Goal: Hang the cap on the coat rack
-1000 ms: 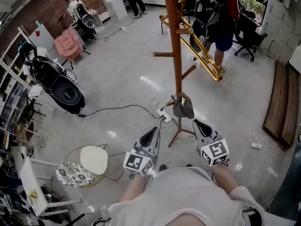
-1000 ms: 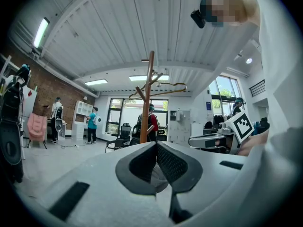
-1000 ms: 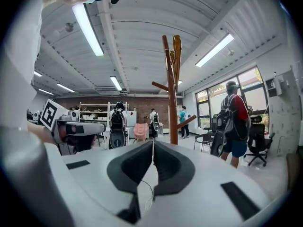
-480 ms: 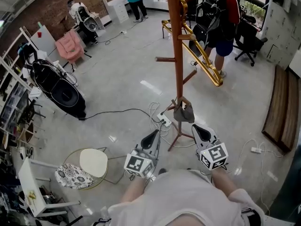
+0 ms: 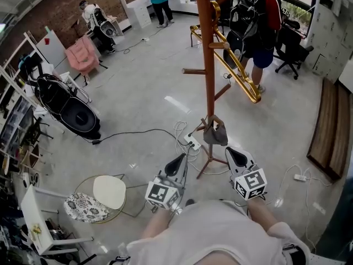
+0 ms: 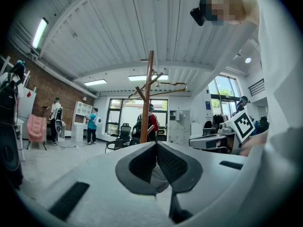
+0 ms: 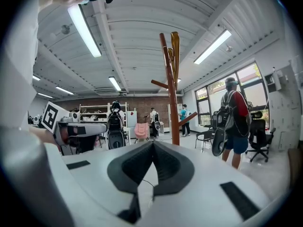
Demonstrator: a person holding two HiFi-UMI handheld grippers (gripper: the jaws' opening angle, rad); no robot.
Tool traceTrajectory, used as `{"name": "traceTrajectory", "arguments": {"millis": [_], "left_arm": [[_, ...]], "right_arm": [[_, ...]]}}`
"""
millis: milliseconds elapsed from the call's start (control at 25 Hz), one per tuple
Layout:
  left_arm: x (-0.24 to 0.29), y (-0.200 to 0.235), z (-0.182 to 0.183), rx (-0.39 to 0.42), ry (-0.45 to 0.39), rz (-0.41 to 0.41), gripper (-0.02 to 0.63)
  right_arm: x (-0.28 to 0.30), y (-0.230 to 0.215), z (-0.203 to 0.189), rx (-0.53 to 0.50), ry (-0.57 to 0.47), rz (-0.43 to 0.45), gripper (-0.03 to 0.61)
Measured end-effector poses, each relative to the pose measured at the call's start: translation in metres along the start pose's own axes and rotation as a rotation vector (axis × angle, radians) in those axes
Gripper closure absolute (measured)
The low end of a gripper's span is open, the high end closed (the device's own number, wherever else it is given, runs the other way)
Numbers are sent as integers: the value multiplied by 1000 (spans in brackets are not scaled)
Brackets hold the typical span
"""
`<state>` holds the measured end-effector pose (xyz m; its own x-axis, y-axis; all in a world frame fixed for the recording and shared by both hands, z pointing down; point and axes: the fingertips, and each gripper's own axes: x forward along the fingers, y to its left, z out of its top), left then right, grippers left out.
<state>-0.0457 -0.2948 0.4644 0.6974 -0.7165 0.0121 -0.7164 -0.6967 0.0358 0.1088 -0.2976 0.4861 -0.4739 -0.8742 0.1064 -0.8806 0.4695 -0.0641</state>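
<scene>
Two grippers sit low in the head view, the left gripper (image 5: 177, 160) at lower centre-left and the right gripper (image 5: 235, 152) at lower centre-right. Each has its jaws pressed together on nothing, and each gripper's own view shows the dark pads meeting at the tip with only air beyond.

Just above and between them, near the middle of the head view, a grey fabric cap (image 5: 215, 133) droops from a short wooden peg (image 5: 209, 118). The peg is low on the tall brown wooden coat rack (image 5: 207, 48), whose pole runs up to the top edge. The cap hangs clear of the pale polished concrete floor (image 5: 138, 93) and apart from both grippers. Neither gripper view shows it, because the gripper bodies fill their lower halves.

By its sag, the cap looks light and soft, with a limp crown that would crumple under a pinch. The brim is probably the stiffest part, so it would give the jaws something firm to bite. The rear band is another fair hold, since it keeps the opening free for a peg.

Cloth is unlikely to slip between ribbed pads, and nothing about the cap seems fragile. The likelier trouble is snagging on the peg or swinging loose. Since it already appears to rest on the rack, the hanging looks done.
</scene>
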Motion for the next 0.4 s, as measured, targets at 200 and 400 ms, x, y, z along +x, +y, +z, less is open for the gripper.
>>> {"name": "traceTrajectory", "arguments": {"millis": [200, 400], "left_arm": [[-1, -1, 4, 2, -2, 0, 604], [-1, -2, 5, 1, 2, 3, 604]], "right_arm": [[-1, -1, 2, -1, -3, 0, 566], [-1, 0, 4, -2, -6, 10, 566]]}}
